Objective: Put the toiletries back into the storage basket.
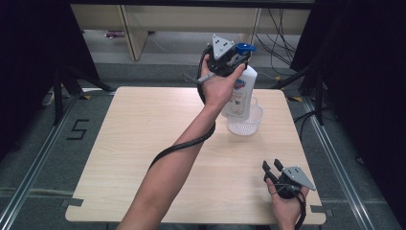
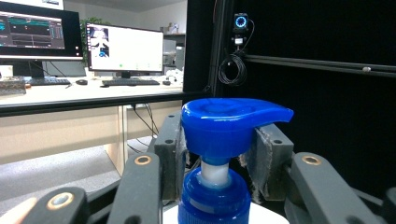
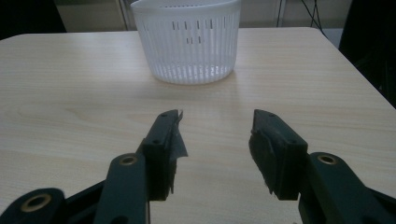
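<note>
Hanging upright from the left gripper (image 1: pixel 233 61), whose jaws clamp its blue pump head (image 2: pixel 224 128), the white plastic lotion bottle (image 1: pixel 239 93) sits just above the white slotted basket (image 1: pixel 249 125), at twelve o'clock from the open-jawed right gripper (image 1: pixel 271 166).

Lab: monitors (image 2: pixel 79 39), black-curtained test table (image 1: pixel 143 143)

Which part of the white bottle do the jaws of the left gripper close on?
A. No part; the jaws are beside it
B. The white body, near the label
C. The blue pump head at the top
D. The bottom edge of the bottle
C: in the left gripper view the two pads of the left gripper press on both sides of the blue pump head, above the collar of the white bottle.
</note>
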`<state>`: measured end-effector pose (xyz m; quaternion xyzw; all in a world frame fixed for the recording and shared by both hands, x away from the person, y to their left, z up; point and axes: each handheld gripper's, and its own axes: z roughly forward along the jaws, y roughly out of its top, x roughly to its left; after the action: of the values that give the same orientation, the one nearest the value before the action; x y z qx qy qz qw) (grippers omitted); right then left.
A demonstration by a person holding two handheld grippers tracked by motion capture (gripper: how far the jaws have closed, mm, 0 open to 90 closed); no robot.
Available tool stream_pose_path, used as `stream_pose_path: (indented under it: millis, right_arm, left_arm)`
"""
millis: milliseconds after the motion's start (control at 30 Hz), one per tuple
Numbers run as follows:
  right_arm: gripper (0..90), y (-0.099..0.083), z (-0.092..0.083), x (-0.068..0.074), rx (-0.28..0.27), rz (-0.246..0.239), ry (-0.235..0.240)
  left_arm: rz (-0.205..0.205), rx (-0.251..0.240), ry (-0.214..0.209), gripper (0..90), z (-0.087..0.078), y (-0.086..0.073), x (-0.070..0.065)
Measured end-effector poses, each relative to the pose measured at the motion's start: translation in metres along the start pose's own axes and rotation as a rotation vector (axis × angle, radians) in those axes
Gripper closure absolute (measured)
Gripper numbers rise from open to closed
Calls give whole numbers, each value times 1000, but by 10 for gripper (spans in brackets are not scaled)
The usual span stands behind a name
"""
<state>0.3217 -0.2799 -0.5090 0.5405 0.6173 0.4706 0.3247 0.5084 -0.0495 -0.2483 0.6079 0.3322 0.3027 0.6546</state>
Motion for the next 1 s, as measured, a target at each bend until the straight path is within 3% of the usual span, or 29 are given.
stream_pose_path:
  millis: [100,167,233,267,567,667,700,767,800,833,967,1000]
  right_arm:
    - [524,1,-2,1,2,-15,-39]
    - [523,1,-2,1,-2,-8,-15]
    - [524,1,-2,-1,-1,-32,-40]
    - [524,0,-2,0,-4,-7,-31]
    - [524,0,-1,-3,-10,-27,-34]
    - [524,0,-2,-3,-9,-22,-31]
    - [524,0,-3,1,4,28,-28]
    - [524,0,-2,0,-3,17,-39]
    - [524,0,-3,1,-3,28,-28]
    - [524,0,-2,-2,-4,1,-15]
    - [524,0,-3,-2,-6,5,-14]
    - [524,0,-3,1,-5,38,-26]
  left_arm:
    - [9,-4,4,599,2,1,-1]
    - [10,0,5,600,5,2,-2]
    - [8,2,7,600,8,3,-2]
    - [1,0,7,600,9,2,-3]
    - [5,11,-1,599,19,-1,-7]
    - [6,18,-8,600,21,-1,-10]
    - [5,17,-10,599,22,-1,-11]
    - [-1,14,-11,599,24,-1,-12]
    - [-2,14,-13,599,25,-1,-12]
    - [3,14,-13,599,25,-1,-12]
    - [4,13,-20,599,28,-2,-14]
    - [3,13,-21,599,29,-3,-16]
